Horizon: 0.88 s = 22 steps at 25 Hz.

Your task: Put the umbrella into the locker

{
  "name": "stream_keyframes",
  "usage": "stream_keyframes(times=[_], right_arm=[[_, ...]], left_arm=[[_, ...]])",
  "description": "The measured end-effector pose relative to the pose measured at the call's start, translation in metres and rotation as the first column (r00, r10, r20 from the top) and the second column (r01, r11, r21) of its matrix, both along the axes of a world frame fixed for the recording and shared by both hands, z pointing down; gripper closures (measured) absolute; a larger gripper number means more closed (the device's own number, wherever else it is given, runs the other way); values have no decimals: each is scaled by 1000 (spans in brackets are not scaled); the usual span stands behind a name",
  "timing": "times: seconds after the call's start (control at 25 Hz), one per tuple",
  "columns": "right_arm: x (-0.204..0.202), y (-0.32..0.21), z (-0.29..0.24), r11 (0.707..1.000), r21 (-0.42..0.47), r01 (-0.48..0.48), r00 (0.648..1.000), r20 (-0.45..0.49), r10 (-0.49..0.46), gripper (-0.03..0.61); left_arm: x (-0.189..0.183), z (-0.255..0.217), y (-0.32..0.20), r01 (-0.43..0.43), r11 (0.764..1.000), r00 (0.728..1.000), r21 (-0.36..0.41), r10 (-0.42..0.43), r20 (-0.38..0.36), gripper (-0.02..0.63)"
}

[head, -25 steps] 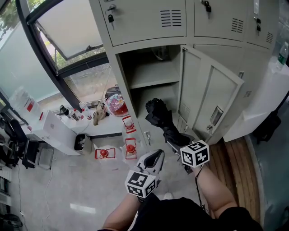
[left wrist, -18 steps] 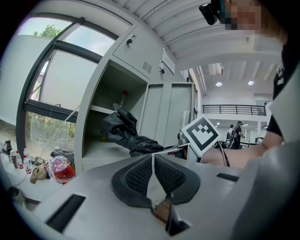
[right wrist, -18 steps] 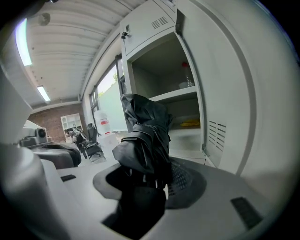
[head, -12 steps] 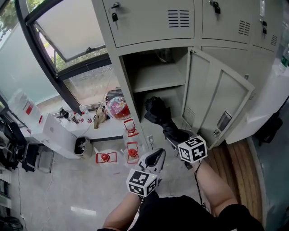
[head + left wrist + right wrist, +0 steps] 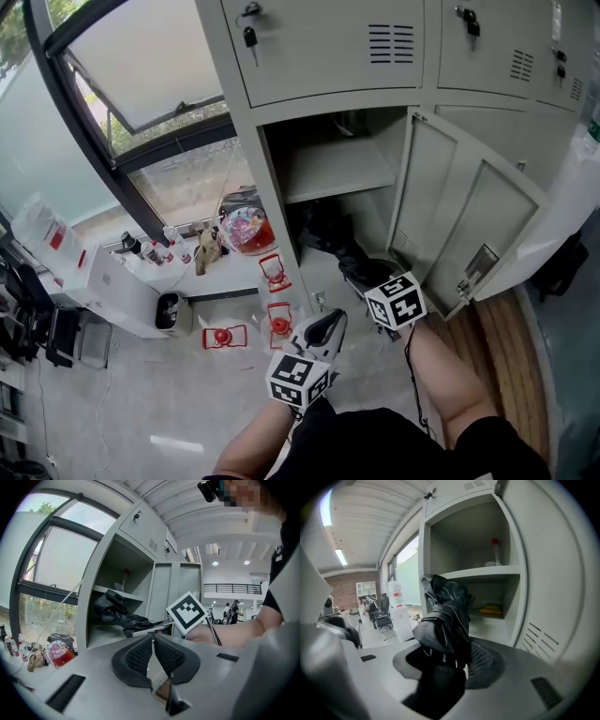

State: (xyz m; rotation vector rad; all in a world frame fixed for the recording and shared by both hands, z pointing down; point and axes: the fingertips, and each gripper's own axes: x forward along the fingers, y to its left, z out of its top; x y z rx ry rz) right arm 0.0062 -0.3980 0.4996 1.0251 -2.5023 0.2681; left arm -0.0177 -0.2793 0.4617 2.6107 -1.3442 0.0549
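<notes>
Low at centre-left, left gripper (image 5: 324, 328) hangs idle, jaws pressed together on nothing. Right of it, right gripper (image 5: 367, 284) pinches the black umbrella (image 5: 330, 236), its far end at the open locker (image 5: 278, 202) mouth; pushing in and release seem left. Only the right gripper view shows a yellow item (image 5: 491, 610) inside.

The locker door (image 5: 464, 220) stands wide, leaving the compartment (image 5: 380, 223) under the shelf (image 5: 337, 171) open ahead
</notes>
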Motion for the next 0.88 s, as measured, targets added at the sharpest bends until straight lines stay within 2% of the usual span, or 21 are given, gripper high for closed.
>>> stream_keyframes(times=[0.4, 0.88], right_arm=[[-18, -55, 10, 999, 21, -31, 996, -84, 32, 330], [-29, -107, 30, 998, 27, -53, 981, -186, 57, 330]], left_arm=[[-21, -2, -39, -27, 1000, 1000, 5, 27, 10, 586], [-34, 7, -67, -48, 999, 999, -23, 48, 14, 586]])
